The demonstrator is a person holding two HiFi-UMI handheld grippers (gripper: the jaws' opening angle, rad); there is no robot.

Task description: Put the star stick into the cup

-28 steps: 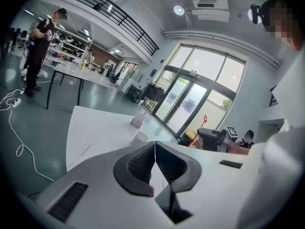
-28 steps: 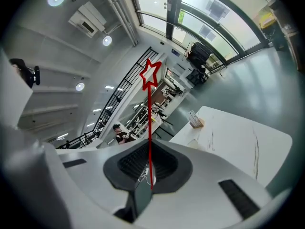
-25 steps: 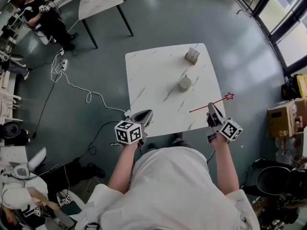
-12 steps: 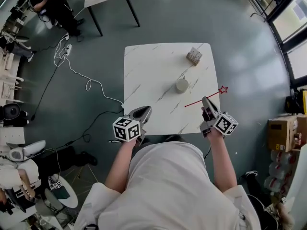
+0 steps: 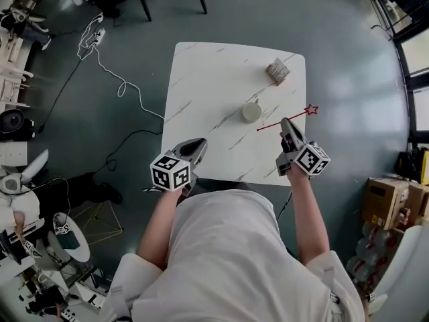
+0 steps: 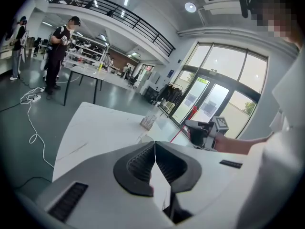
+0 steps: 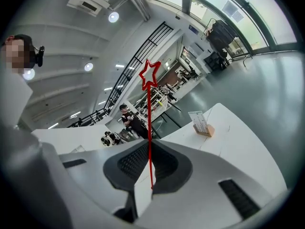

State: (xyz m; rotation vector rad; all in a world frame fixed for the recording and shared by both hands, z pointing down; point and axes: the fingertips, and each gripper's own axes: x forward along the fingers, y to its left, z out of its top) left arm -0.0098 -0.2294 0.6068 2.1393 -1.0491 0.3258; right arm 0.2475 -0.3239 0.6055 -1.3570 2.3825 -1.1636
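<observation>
Head view is showing the right gripper (image 5: 287, 123) holding the stick (image 5: 273, 125) over the table's (image 5: 214, 79) right edge, with the star poking out past the edge and the plain end sitting near the cup (image 5: 251, 112) but apart from it. Only this view is catching the cup. Right gripper view is giving the close-up, pads (image 7: 133, 161) clenching the red stick, while the left gripper (image 5: 198, 144) is hovering at the near edge, its own view showing jaws pressed together on nothing.
</observation>
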